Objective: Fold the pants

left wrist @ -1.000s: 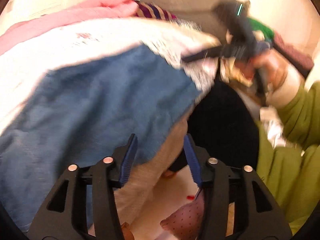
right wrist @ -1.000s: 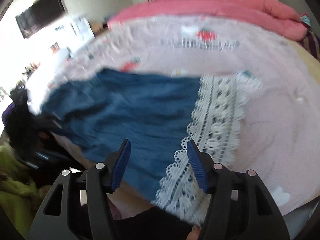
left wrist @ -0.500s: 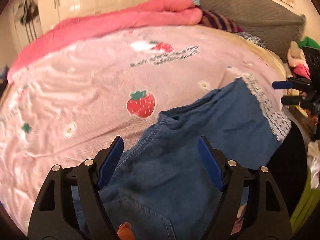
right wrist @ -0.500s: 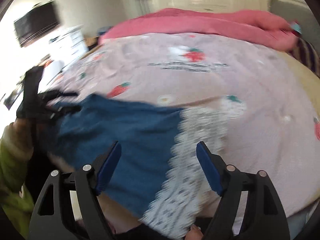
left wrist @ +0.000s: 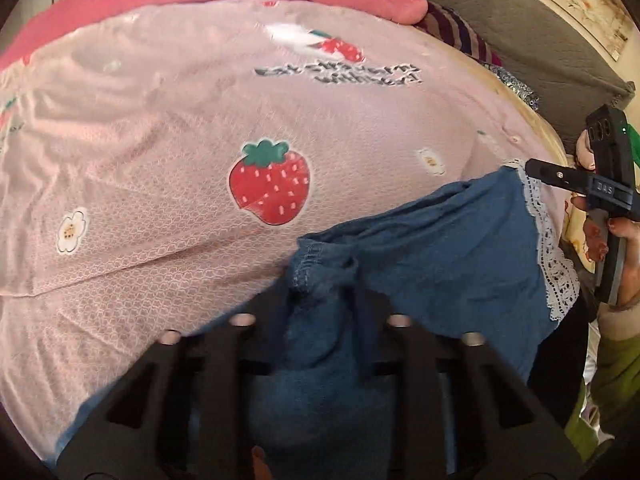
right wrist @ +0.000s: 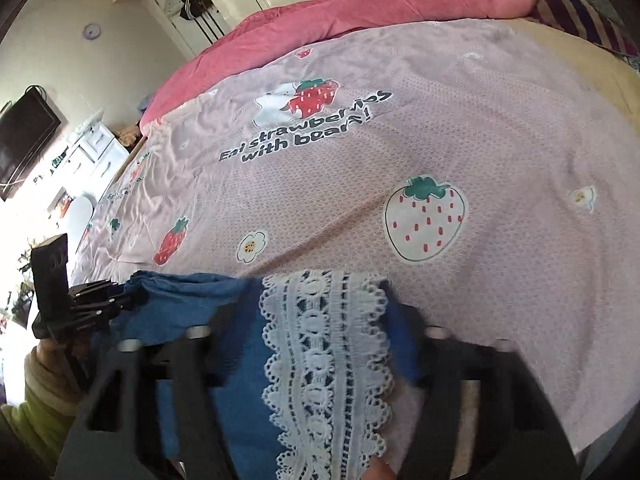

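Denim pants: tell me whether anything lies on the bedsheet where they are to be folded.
Nothing visible does. The denim pants lie at the near edge of the pink strawberry bedsheet, which is bare beyond them up to the rolled pink blanket. The left hand-held gripper has just closed on bunched denim.

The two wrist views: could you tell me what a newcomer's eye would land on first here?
First, the pink strawberry bedsheet that fills both views, with a red strawberry print at the middle of the left view. Next, the blue denim pants at the near edge of the bed, their white lace hem running between the right gripper fingers. The left gripper pinches the bunched denim.
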`<state>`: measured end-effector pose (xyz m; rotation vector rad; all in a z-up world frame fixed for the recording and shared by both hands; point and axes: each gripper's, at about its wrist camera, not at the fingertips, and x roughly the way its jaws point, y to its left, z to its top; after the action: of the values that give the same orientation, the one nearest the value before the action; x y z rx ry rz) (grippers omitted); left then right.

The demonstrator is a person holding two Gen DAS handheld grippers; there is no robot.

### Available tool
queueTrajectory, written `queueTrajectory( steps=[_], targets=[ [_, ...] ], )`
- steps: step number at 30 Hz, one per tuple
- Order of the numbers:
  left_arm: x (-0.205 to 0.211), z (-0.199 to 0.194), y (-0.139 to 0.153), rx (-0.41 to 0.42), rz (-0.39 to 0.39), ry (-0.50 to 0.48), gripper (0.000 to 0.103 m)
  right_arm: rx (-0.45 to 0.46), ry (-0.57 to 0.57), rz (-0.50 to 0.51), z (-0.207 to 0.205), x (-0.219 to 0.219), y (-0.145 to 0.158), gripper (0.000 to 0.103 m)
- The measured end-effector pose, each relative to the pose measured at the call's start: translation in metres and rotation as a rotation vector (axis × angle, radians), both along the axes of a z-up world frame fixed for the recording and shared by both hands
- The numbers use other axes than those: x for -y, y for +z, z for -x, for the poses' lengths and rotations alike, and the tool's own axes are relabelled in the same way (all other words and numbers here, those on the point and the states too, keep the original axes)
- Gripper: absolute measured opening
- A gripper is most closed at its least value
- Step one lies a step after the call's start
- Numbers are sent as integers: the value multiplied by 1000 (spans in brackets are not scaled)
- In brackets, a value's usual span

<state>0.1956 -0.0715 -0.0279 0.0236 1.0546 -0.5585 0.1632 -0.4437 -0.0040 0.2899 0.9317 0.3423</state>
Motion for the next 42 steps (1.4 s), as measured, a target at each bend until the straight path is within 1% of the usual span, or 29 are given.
queueTrajectory(
  steps=[1, 2, 3, 5, 6, 7, 9, 10, 11, 12, 14, 15, 16, 17, 19, 22, 24, 26, 28, 29, 30, 33, 34, 35, 36, 37, 38, 40, 42],
  targets=[
    [-1, -2, 0, -4, 11, 6, 11, 5, -3, 23, -3, 0, -1, 29],
    [-2, -7, 1, -5, 21, 15, 8, 4, -4, 35, -5, -1, -2, 24],
    [-2, -10, 2, 0, 20, 20, 8, 5, -9, 48, -6, -1, -2, 21],
    [0, -19, 5, 5, 9, 19, 8, 18, -10, 88, -7, -1, -3, 21],
    [3, -21, 4, 9, -4, 17, 8, 26, -16, 124, -7, -3, -4, 21],
    [7, -23, 2, 12, -26, 13, 8, 32, -21, 182, -6, -6, -6, 21],
    [14, -22, -2, 32, -68, 4, 8, 39, -14, 223, -3, -9, -11, 20],
    [14, -23, -3, 39, -72, 5, 9, 45, -15, 243, -2, -11, -13, 20],
    [14, -22, -5, 47, -69, 9, 9, 51, -15, 258, 0, -12, -17, 21],
    [12, -22, -6, 53, -62, 16, 13, 53, -17, 256, 1, -11, -19, 21],
    [8, -21, -5, 66, -43, 24, 17, 51, -25, 243, 2, -9, -22, 21],
    [6, -21, -5, 75, -39, 32, 23, 53, -27, 237, 2, -8, -21, 22],
    [3, -20, -2, 87, -37, 42, 25, 54, -29, 233, 3, -7, -20, 25],
    [0, -18, 1, 101, -28, 42, 26, 56, -31, 232, 4, -6, -18, 27],
    [-6, -14, 11, 138, -11, 59, 26, 68, -47, 234, 8, -2, -13, 37],
    [-24, -13, 27, 185, -8, 139, 26, 104, -61, 237, 22, 2, -2, 41],
    [-33, -12, 36, 199, -10, 177, 26, 130, -61, 253, 30, -2, 5, 44],
    [-37, -5, 46, 210, -2, 181, 26, 166, -33, 242, 40, -10, 14, 46],
    [-37, 9, 54, 225, 12, 164, 33, 197, 10, 214, 48, -23, 22, 49],
    [-35, 19, 56, 226, 20, 145, 38, 210, 36, 200, 51, -30, 25, 50],
    [-34, 28, 57, 225, 22, 134, 41, 222, 69, 188, 53, -40, 28, 52],
    [-33, 60, 52, 232, -9, 124, 43, 241, 195, 160, 55, -83, 35, 56],
    [-38, 72, 51, 238, -20, 141, 43, 241, 240, 151, 54, -98, 36, 57],
    [-41, 80, 50, 241, -37, 167, 47, 240, 297, 133, 52, -117, 36, 57],
    [-48, 89, 49, 252, -67, 201, 51, 237, 327, 122, 50, -132, 37, 57],
    [-55, 97, 49, 264, -87, 230, 53, 228, 362, 108, 47, -147, 36, 57],
    [-64, 104, 51, 262, -90, 258, 54, 211, 405, 78, 42, -164, 36, 57],
    [-82, 115, 55, 261, -101, 298, 56, 182, 451, 57, 33, -195, 34, 57],
    [-91, 122, 54, 257, -139, 320, 60, 175, 496, 61, 32, -221, 34, 57]
  ],
)
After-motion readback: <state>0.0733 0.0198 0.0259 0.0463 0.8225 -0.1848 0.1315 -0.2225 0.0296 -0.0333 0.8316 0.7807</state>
